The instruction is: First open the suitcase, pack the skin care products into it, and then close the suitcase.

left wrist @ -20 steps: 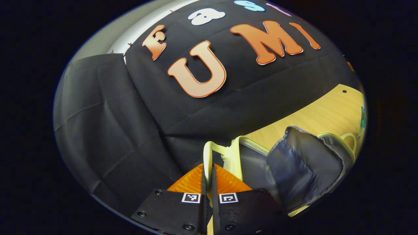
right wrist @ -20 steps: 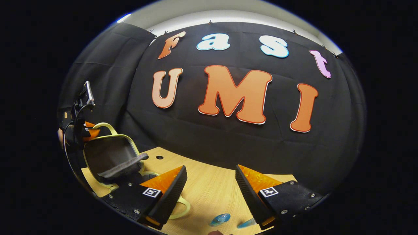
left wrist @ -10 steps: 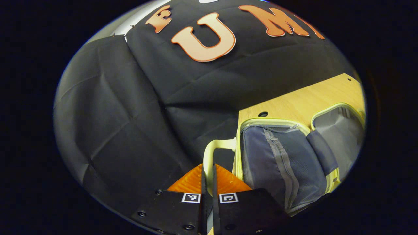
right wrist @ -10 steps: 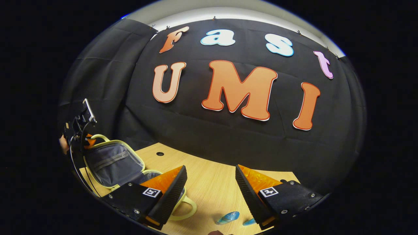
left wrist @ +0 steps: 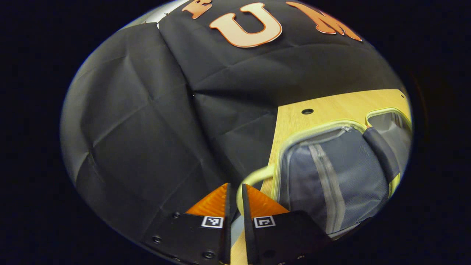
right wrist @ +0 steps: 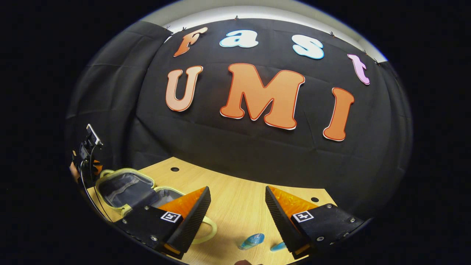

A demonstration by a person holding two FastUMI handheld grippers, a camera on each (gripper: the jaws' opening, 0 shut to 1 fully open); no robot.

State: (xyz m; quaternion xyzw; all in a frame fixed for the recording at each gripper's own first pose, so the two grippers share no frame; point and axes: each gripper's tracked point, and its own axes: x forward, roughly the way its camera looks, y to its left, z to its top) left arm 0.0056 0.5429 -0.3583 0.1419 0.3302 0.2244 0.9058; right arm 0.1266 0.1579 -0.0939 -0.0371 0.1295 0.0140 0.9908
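A small suitcase with pale yellow trim lies open on the wooden table. Its lid [left wrist: 331, 176] shows a grey lining with a zipped mesh pocket, and its other half [left wrist: 395, 127] lies beyond a dark strap. My left gripper [left wrist: 235, 193] is shut on the lid's yellow handle [left wrist: 255, 176] at the table's left edge. In the right gripper view the open suitcase [right wrist: 125, 186] lies far left, with the left gripper [right wrist: 86, 162] at its outer end. My right gripper [right wrist: 237, 211] hangs open over the table, holding nothing. A blue bottle [right wrist: 252, 241] and a blue tube [right wrist: 278, 246] lie below it.
The wooden table [right wrist: 235, 195] runs back to the black cloth wall and has small round holes [right wrist: 174, 169]. A second yellow handle [right wrist: 208, 230] of the suitcase sticks out beside my right gripper's left finger. The table's left edge [left wrist: 274, 158] drops off next to the lid.
The left gripper has swung the lid down by its handle, from upright to nearly flat on the table. The right gripper has hardly moved.
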